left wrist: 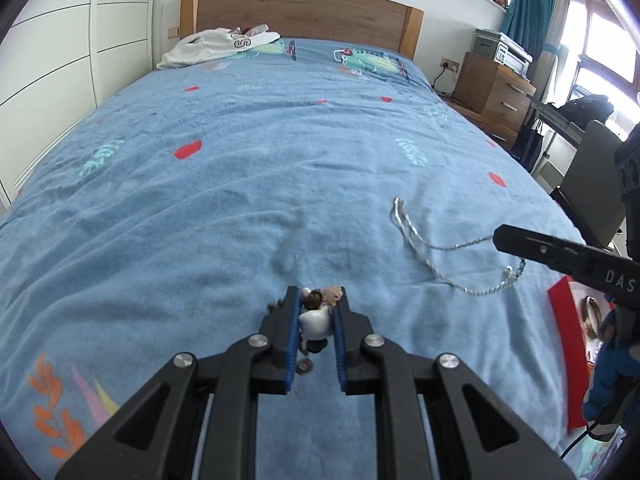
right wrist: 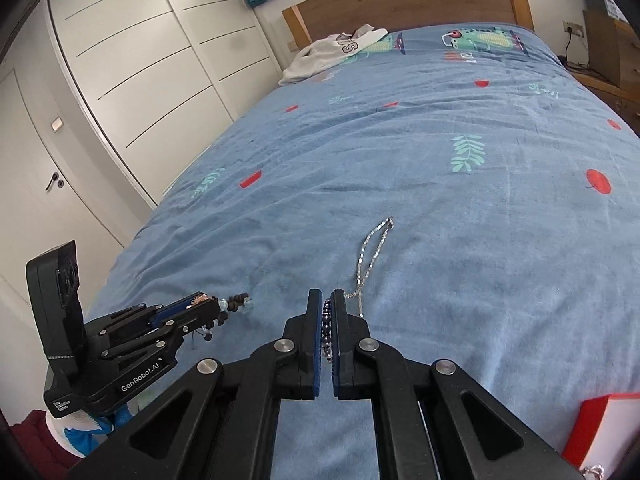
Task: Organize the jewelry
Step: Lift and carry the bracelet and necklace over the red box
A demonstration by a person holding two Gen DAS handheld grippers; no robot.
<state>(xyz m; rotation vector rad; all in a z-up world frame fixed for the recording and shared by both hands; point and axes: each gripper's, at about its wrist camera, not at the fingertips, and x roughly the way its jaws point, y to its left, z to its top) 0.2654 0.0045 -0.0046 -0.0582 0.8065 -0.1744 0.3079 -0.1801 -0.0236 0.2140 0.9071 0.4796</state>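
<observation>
My left gripper (left wrist: pixel 318 294) is shut on a chunky bead bracelet (left wrist: pixel 316 320) with white, brown and pink beads, held just above the blue bedspread (left wrist: pixel 240 200). The right wrist view shows that left gripper (right wrist: pixel 216 306) at lower left, with beads (right wrist: pixel 236 304) sticking out past its tips. My right gripper (right wrist: pixel 326 294) is shut on a dark beaded strand (right wrist: pixel 327 328) joined to a silver chain (right wrist: pixel 372 248). The far loop of the chain (left wrist: pixel 408 228) trails on the bedspread. The right gripper (left wrist: pixel 500 238) enters the left wrist view from the right.
A red-edged white box (right wrist: pixel 600 432) sits at the bed's near right corner, also seen as the box (left wrist: pixel 560 340) in the left wrist view. White clothing (left wrist: pixel 216 46) lies by the wooden headboard (left wrist: pixel 300 12). A wardrobe (right wrist: pixel 140 60) stands left of the bed and a wooden drawer unit (left wrist: pixel 492 92) to its right.
</observation>
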